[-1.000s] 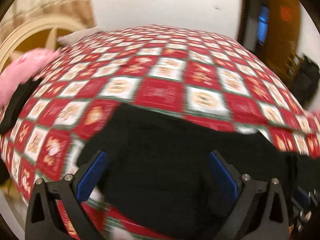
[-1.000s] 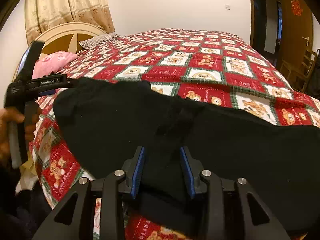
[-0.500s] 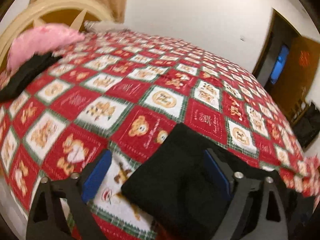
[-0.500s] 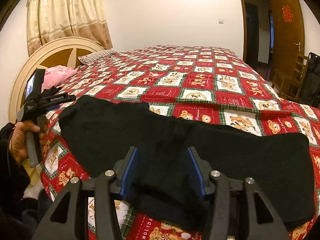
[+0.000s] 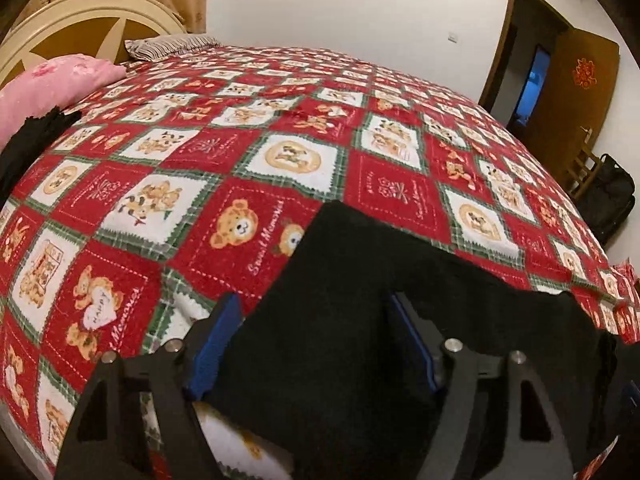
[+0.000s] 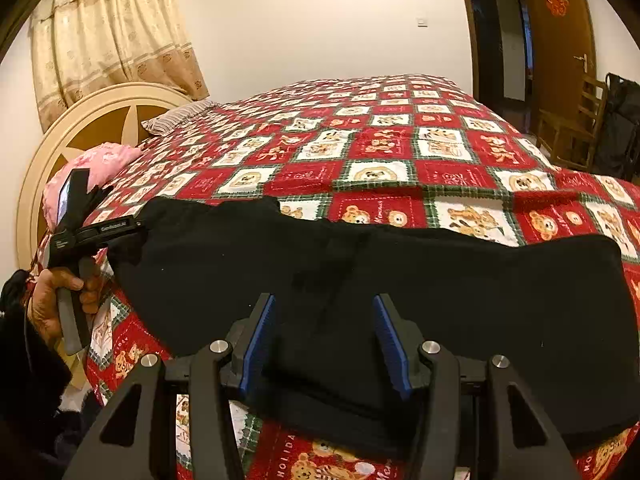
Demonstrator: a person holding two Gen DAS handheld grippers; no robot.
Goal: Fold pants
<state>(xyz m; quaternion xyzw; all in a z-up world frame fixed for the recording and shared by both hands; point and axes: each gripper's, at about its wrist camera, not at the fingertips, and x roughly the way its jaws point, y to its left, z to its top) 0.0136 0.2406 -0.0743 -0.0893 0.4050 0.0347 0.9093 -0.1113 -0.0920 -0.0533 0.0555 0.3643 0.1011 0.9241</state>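
Black pants (image 6: 400,280) lie folded along the near edge of a bed (image 6: 400,128) covered in a red teddy-bear quilt. The right claw (image 6: 324,336) sits spread wide over the cloth, gripping nothing. The left claw (image 5: 316,344) is also spread, with a pants corner between its blue pads. Beyond the pants the quilt stretches bare toward a pink pillow (image 5: 52,88).

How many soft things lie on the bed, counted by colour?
Black: 2, the pants at the near edge and a dark cloth by the pillows.
Pink: 1, a pillow.
Striped grey: 1, a pillow.
Red check: 1, the bedspread.
Total: 5
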